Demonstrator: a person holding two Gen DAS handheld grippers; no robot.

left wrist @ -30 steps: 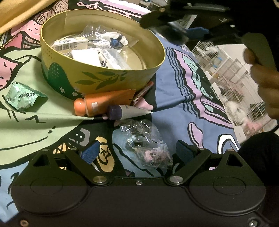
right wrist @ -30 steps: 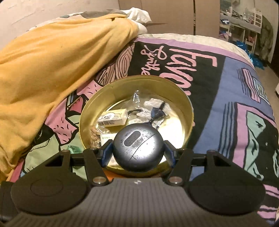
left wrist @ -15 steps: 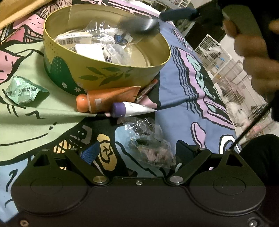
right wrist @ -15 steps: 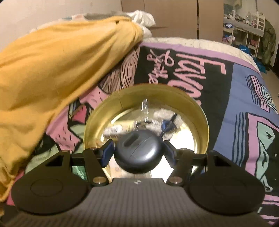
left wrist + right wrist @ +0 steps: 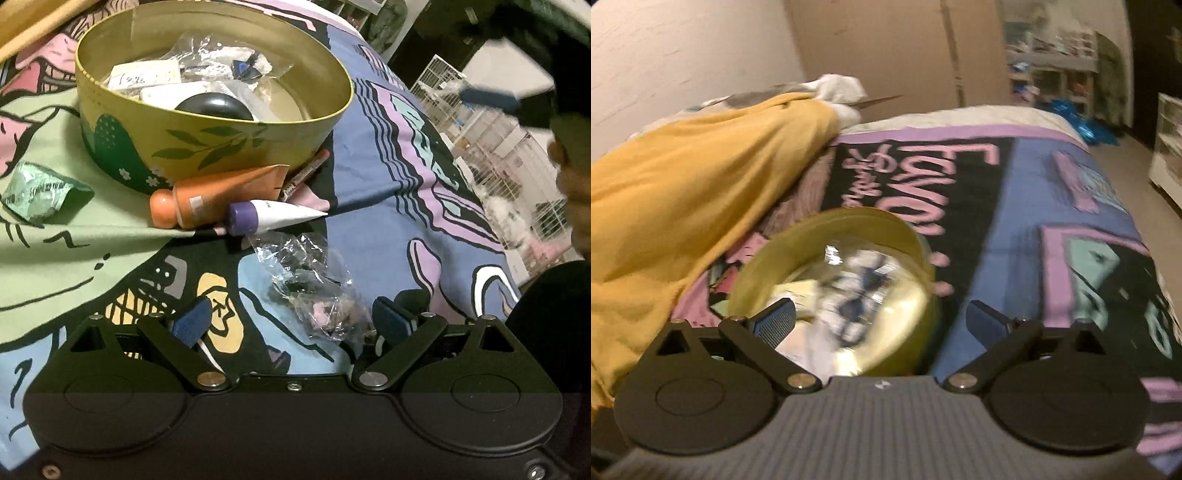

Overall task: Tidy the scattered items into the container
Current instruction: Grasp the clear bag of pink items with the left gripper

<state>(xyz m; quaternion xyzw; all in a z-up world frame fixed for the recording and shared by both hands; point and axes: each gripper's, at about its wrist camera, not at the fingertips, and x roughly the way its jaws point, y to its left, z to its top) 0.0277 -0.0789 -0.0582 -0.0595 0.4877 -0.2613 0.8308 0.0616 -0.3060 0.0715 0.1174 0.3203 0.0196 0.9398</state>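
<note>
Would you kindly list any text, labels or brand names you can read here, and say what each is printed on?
Bedspread: large pink lettering, seen upside down and blurred; not readable with confidence.
White tube with purple cap: small dark print, too small to read.
Green packet: printed lines, too blurred to read.
White box inside the tin: dark markings, illegible.
Slim stick by the tin: label print, unreadable.
</note>
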